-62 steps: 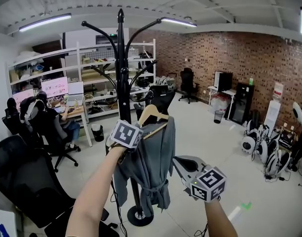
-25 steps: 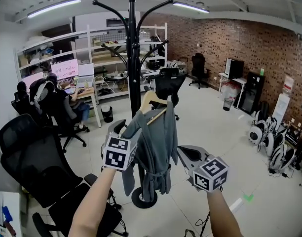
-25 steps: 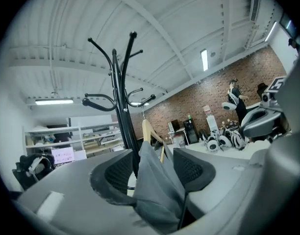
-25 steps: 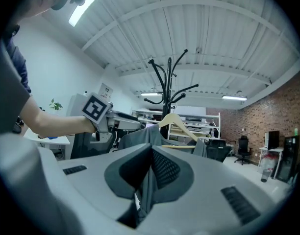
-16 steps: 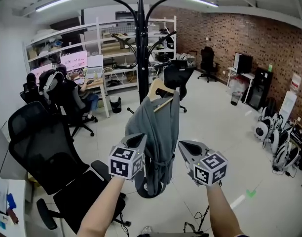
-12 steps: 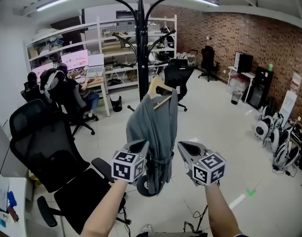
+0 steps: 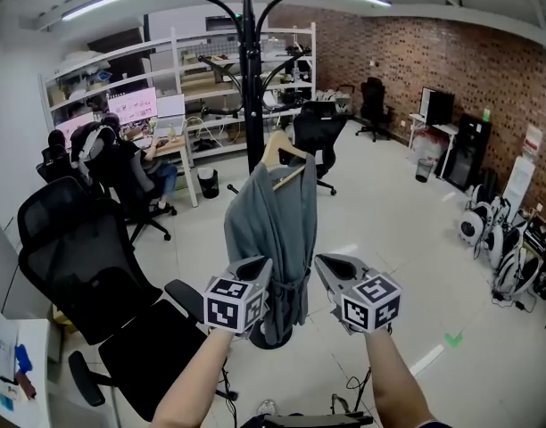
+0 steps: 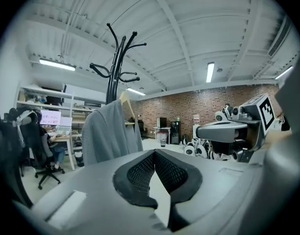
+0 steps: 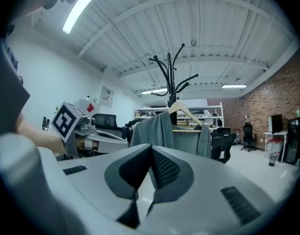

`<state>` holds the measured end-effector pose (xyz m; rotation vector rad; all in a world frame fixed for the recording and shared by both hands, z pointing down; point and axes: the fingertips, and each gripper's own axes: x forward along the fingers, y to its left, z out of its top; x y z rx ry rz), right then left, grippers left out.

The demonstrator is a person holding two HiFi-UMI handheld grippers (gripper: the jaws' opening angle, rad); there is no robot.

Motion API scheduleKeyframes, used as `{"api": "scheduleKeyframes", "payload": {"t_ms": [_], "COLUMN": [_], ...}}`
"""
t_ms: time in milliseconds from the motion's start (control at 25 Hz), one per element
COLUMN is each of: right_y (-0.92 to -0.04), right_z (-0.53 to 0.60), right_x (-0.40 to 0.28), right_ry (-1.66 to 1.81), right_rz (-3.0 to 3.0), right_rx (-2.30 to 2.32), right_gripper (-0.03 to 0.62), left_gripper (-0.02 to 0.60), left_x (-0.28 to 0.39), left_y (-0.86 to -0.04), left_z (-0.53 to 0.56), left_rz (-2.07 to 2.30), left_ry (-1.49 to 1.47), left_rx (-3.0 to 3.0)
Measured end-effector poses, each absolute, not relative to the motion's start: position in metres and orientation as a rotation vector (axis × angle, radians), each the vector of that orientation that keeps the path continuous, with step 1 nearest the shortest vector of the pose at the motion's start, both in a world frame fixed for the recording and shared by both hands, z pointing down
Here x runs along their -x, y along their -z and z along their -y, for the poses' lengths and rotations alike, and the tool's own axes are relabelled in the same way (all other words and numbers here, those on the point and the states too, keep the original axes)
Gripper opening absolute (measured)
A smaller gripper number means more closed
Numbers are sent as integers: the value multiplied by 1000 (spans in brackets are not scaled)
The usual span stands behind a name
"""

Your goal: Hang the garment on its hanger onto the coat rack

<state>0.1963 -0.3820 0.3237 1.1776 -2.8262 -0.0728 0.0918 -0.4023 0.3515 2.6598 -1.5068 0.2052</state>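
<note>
Left gripper [image 7: 254, 267] sits low, in front of the garment's lower edge and clear of it. Its jaws are pressed together at the tips with nothing between them, plain in the left gripper view [image 8: 154, 153]. A second ago those jaws stood wide beside the garment's left shoulder. Earlier still, the same gripper was up at the hanger by the pole.

Right gripper [image 7: 333, 267] is level with the left one, a gap between them. Its jaws are also closed and empty in the right gripper view [image 9: 151, 152]. Its place in the head view is little changed across the frames.

Grey garment [image 7: 275, 226] hangs free on the wooden hanger [image 7: 283, 149], against the pole of the black coat rack [image 7: 248, 69]. Neither gripper touches it. Which arm of the rack carries the hook cannot be made out. The cloth hangs straight, sleeves down, as it did half a second ago.

The head view is now farther back than at first: the rack looks smaller, and more of the black office chair [image 7: 81, 266] shows at left. A seated person [image 7: 123, 164] stays at the desk behind.
</note>
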Motion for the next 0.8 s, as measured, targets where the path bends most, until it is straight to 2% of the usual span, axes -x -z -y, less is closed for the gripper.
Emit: {"api": "scheduleKeyframes", "payload": {"t_ms": [800], "right_y": [-317], "right_z": [378], "right_x": [-191], "right_ry": [73], "right_rz": [2843], "right_rx": [-1175], "right_gripper": [14], "left_gripper": [5], "left_x": [-89], "left_y": [-345], "left_z": [400], "left_rz": [1489], "left_ry": [-193], "left_rx": [-2660]}}
